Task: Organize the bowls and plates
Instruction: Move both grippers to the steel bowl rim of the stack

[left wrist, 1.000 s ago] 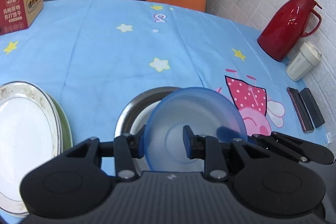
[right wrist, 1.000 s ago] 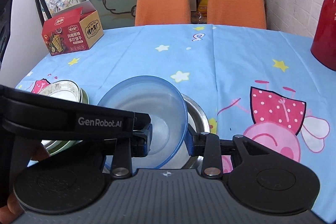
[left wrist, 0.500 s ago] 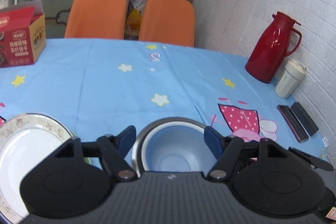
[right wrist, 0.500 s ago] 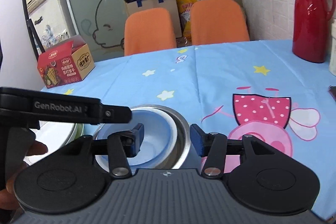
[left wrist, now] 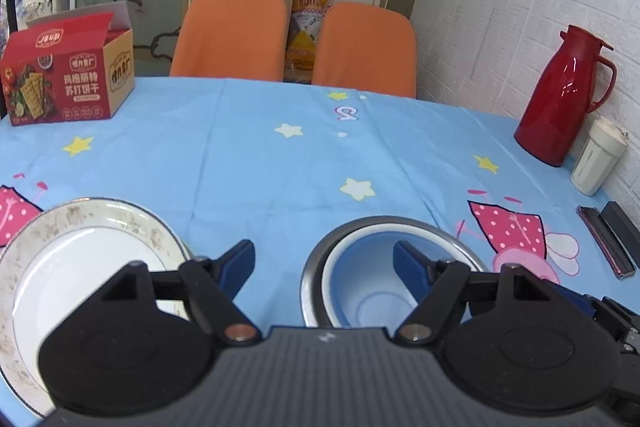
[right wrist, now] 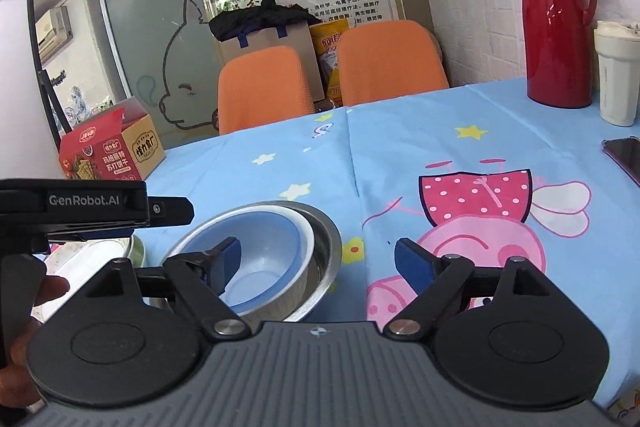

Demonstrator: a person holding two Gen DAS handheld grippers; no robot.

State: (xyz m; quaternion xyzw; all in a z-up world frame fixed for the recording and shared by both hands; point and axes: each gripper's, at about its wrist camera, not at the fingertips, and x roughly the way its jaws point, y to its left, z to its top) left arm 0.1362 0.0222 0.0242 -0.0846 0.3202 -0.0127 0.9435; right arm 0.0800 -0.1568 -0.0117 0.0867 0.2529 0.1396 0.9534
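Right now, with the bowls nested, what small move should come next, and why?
Probably draw both grippers back from the bowls. The blue bowl already sits inside the metal bowl, and the left gripper and right gripper are opening with nothing held.

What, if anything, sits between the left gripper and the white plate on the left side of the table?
Nothing visible does. The left gripper, jaws opening and empty, hangs over bare blue tablecloth between the white plate and the nested bowls. Its left finger already overlaps the plate's rim in the left wrist view; the path is clear.
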